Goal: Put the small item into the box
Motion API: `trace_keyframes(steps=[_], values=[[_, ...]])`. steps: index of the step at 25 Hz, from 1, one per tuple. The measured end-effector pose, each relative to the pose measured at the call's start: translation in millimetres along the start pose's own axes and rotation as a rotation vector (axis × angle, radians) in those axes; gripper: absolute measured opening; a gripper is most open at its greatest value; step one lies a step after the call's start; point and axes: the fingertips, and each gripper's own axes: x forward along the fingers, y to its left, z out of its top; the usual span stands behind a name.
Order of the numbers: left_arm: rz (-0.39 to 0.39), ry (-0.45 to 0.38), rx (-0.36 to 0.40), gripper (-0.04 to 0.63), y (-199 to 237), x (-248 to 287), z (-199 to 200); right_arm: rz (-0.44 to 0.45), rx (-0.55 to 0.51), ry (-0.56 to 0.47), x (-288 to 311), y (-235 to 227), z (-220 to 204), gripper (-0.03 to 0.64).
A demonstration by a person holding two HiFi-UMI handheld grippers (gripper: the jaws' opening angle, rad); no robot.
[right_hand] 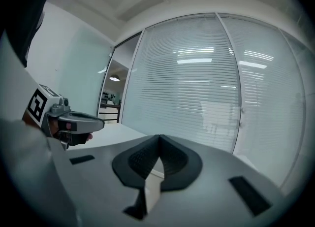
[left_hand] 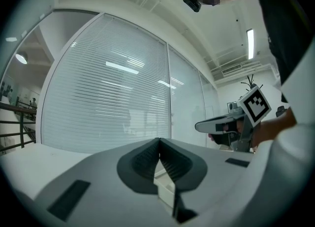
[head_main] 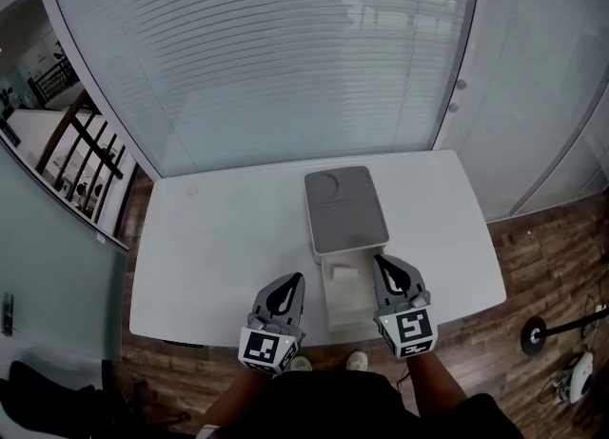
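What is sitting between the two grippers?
In the head view, the open white box, a small item inside, lies between the left gripper and right gripper.

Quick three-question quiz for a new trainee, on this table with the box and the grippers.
1. True or false: the right gripper has its jaws together with nothing between them.
2. Multiple choice: the grey lid of the box sits A) over the box's far part, leaving the near part open; B) on the floor; C) leaning against the window.
3. Fill in: the small white item lies inside the open part of the ___.
Key: 1 true; 2 A; 3 box.
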Motion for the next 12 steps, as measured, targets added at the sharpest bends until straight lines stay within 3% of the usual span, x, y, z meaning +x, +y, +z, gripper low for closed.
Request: trace_keyframes(steps=[9, 12], values=[[-0.009, 0.002, 0.008, 0.014, -6, -4, 4, 0.019, -0.001, -0.018, -7, 8, 11, 0.003], [-0.006, -0.014, 0.027, 0.014, -7, -5, 6, 0.022, -0.050, -0.037, -7, 12, 19, 0.003]])
